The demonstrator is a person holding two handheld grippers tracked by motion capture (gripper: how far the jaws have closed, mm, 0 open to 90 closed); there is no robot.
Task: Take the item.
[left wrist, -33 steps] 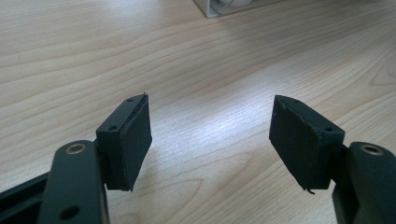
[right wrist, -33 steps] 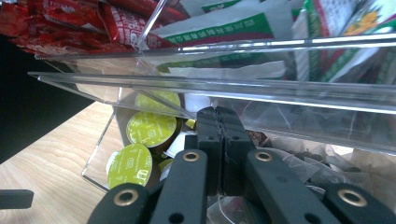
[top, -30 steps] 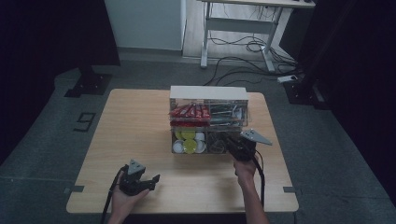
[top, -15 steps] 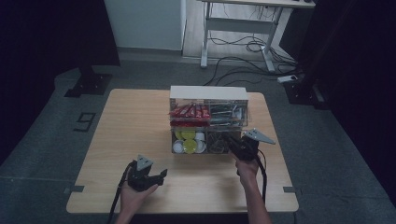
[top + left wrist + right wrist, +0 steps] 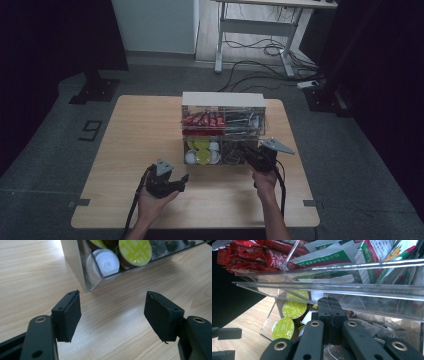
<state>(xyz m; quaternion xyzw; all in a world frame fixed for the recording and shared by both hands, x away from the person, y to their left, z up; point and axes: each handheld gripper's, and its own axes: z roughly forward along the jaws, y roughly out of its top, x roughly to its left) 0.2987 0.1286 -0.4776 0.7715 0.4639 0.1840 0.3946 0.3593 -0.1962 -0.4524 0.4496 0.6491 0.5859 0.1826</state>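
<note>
Near the middle of the high view stands a clear box [image 5: 223, 131] with two levels, on a light wooden counter [image 5: 140, 135]. Up top, the left part holds red packets [image 5: 201, 120] and the right part holds paper tea packets [image 5: 372, 255] with green and white print. Down below, the left part holds round cups with yellow-green lids [image 5: 202, 156] and white lids [image 5: 107, 262]. The lower right part holds see-through little bags [image 5: 387, 327] of dark stuff.

The right tongs [image 5: 329, 315] are pushed into that lower right part, at the lower right of the box in the high view. Their black pads are squeezed tight together, and a thin thread [image 5: 331, 340] seems to run between them, but I cannot tell for sure if they hold it.

The left tongs [image 5: 112, 312] sit at the lower left of the high view, close to the box corner. They are spread wide with nothing inside, just above bare wood.

Around the counter lies a grey floor [image 5: 60, 150], with a white desk [image 5: 260, 30] and black cables [image 5: 250, 75] at the top of the frame
</note>
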